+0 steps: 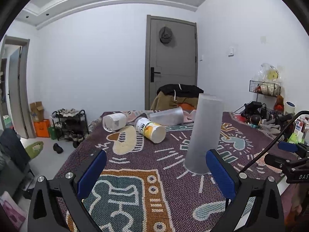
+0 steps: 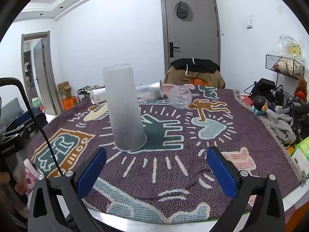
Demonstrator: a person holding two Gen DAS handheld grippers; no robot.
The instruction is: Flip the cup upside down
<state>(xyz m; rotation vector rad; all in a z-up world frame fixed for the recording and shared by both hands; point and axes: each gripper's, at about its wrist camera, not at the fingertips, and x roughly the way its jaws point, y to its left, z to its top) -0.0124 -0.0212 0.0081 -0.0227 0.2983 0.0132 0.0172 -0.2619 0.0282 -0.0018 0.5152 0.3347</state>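
A tall frosted plastic cup (image 1: 204, 133) stands upside down, rim on the patterned tablecloth (image 1: 135, 174). It also shows in the right wrist view (image 2: 125, 112). My left gripper (image 1: 156, 166) is open and empty, with the cup just ahead of its right finger. My right gripper (image 2: 156, 164) is open and empty, with the cup ahead and to the left. A second frosted cup (image 1: 167, 116) lies on its side further back. A small clear cup (image 2: 180, 97) lies on its side, mouth toward me.
A clear jar (image 1: 114, 122) and a yellow-labelled bottle (image 1: 151, 129) lie on their sides at the back left. A chair with clothes (image 1: 177, 96) stands behind the table. Clutter and a wire rack (image 1: 266, 89) fill the right side. The tablecloth's near edge (image 2: 154, 218) is close.
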